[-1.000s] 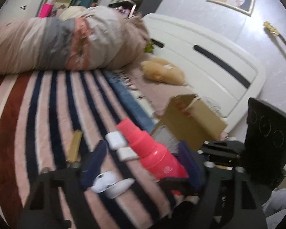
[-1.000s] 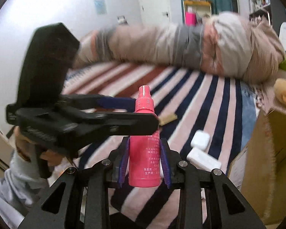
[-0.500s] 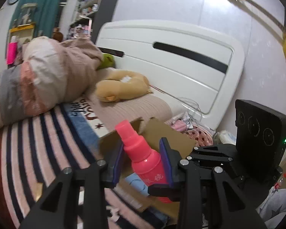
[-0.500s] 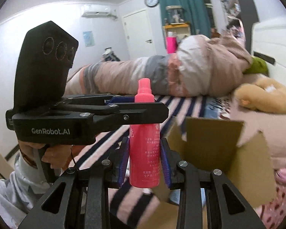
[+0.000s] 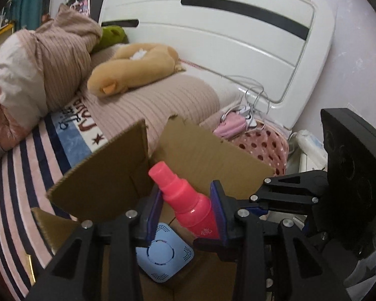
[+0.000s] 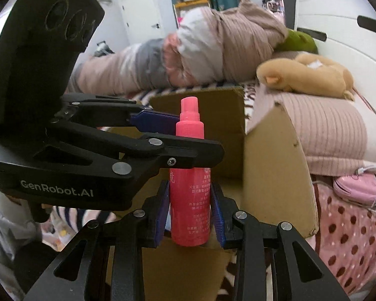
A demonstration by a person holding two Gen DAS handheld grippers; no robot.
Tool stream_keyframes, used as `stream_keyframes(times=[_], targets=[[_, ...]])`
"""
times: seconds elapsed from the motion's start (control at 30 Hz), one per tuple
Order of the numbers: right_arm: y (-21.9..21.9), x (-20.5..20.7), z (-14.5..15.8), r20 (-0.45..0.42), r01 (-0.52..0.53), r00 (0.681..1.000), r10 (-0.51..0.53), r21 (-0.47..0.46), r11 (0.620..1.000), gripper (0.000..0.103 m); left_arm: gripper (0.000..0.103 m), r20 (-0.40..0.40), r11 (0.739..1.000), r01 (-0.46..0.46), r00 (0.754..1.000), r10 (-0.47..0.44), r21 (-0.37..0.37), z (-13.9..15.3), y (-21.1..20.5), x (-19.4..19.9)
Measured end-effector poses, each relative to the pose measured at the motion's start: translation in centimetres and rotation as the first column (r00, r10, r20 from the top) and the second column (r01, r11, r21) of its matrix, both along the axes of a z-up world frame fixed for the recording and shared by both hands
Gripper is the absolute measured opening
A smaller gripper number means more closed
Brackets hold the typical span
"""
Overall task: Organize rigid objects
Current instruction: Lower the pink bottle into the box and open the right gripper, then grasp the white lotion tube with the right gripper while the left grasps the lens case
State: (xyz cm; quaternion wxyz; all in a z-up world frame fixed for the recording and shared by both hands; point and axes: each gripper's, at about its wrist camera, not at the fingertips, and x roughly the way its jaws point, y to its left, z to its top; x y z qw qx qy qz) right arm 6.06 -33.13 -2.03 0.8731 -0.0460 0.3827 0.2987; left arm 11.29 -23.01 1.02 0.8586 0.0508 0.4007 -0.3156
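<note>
Item: right gripper [image 6: 190,208]. Jaws were pressed onto the lower body of the pink spray bottle [image 6: 190,195], one blue pad on each flank.

Item: left gripper [image 5: 188,213]. It came in from the side and crossed the same bottle higher up. Its pads appeared to be clamped at the shoulder, just under the cap.

Item: pink spray bottle. Held by both claws over the open mouth of the cardboard box [image 6: 270,175], not yet inside. Its long axis was near upright, cap uppermost and base toward the box floor.

Item: blue square device [image 5: 163,253]. It lay flat on the box floor, just below the bottle's base.

Judgement: the box lay straight below. The right claw, lower on the bottle, sat nearer the floor.
</note>
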Motion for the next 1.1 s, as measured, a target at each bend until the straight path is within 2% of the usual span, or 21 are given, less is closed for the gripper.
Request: stream_keyframes(times=[0.07,0.1,0.13,0.2,0.5,0.73,0.93,1.0,1.1], targets=[[0.1,0.2,-0.2,-0.003,0.014,1.0,-0.014,-0.018,1.0,0.027,0.035,-0.012,1.0,-0.003,1.0,0.003,0.008,-0.2,-0.1,0.2],[0.1,0.3,-0.3,-0.002,0.024,1.0,-0.024,-0.035,0.999,0.027,0.043,-0.013,1.0,-0.006,1.0,0.006,0.009,-0.1,0.0,0.2],[0.1,0.2,-0.4,0.001,0.031,1.0,-0.031,-0.054,0.998,0.027,0.059,-0.011,1.0,-0.014,1.0,0.014,0.007,0.0,0.1,0.2],[0.4,0.3,-0.4,0.009,0.031,0.999,-0.031,-0.062,0.998,0.027,0.072,0.005,1.0,-0.027,1.0,0.028,-0.011,0.5,0.6,-0.1],[0.8,-0.3,0.4,0.018,0.04,0.999,-0.038,-0.063,0.997,0.033,0.073,0.043,0.996,-0.071,0.996,0.073,-0.06,2.5,4.4,-1.8],[3.4,-2.2,2.8,0.064,-0.032,0.997,0.032,-0.003,0.999,0.033,0.076,0.093,0.978,-0.193,0.975,0.2,-0.076,4.0,11.3,-4.5],[8.4,-3.8,3.6,0.086,-0.139,0.987,0.136,0.033,0.99,0.035,0.076,0.118,0.955,-0.293,0.948,0.297,-0.048,3.0,17.4,-7.1],[10.5,-4.4,3.3,0.075,-0.177,0.982,0.174,0.027,0.984,0.042,0.077,0.113,0.944,-0.328,0.937,0.331,-0.048,2.1,19.6,-7.9],[13.7,-5.3,2.6,0.067,-0.222,0.973,0.221,0.0,0.975,0.044,0.077,0.091,0.927,-0.372,0.923,0.374,-0.042,0.0,23.2,-8.6]])
